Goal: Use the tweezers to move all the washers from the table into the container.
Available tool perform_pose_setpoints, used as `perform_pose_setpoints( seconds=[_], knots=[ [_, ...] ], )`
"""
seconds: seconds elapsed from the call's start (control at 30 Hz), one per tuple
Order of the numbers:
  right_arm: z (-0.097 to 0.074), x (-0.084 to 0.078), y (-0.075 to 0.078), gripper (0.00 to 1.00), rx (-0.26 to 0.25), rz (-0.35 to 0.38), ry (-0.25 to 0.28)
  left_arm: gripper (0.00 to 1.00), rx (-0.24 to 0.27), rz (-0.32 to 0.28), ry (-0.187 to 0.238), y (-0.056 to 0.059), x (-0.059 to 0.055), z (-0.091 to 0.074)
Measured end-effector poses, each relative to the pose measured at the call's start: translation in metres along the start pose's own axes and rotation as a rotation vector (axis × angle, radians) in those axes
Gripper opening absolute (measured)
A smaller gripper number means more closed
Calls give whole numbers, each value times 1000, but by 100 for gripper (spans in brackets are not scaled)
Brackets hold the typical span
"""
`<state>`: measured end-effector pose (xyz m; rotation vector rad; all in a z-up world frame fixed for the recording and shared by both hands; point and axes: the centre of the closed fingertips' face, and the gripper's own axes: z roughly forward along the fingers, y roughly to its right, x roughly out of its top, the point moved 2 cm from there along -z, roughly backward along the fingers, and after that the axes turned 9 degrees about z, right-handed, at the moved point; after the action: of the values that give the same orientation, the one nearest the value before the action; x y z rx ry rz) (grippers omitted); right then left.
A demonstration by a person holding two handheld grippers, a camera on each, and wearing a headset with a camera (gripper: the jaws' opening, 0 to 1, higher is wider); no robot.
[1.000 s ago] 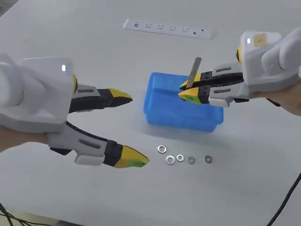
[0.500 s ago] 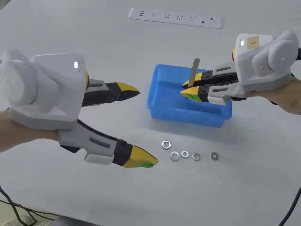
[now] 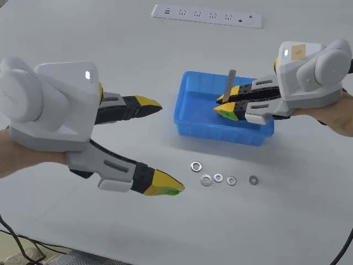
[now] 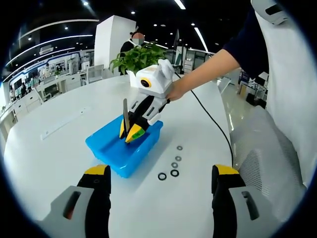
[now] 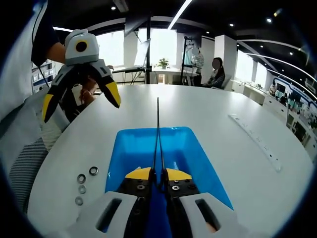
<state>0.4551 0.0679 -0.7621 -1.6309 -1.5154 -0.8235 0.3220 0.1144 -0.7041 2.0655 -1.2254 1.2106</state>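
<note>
head view: the left gripper point(image 3: 167, 147) hangs over the white table point(image 3: 83, 232) with its jaws spread wide, gripping nothing. the right gripper point(image 3: 222, 108) is clenched on the tweezers point(image 3: 229, 83), which stick up tilted above the blue container point(image 3: 193, 118). five washers point(image 3: 218, 178) lie in a loose row on the table just in front of the container, none inside that i can see. a power strip point(image 3: 207, 15) sits at the far edge. left gripper view: its own two jaws stand well apart at the bottom, the washers lie between them further out, and the right gripper hovers over the container beyond. right gripper view: the jaws are pressed together on the tweezers, whose thin arms point straight ahead over the container, with the washers off to the left on the table.
</note>
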Motion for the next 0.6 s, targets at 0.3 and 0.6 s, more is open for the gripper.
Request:
perform_pose_setpoints(
  seconds=[0.3, 0.6],
  knots=[
    [-2, 5, 1, 10, -9, 8, 8, 89, 1, 7, -3, 0, 0, -1],
    [-8, 20, -3, 11, -23, -1, 25, 89, 13, 32, 14, -9, 10, -1]
  ],
)
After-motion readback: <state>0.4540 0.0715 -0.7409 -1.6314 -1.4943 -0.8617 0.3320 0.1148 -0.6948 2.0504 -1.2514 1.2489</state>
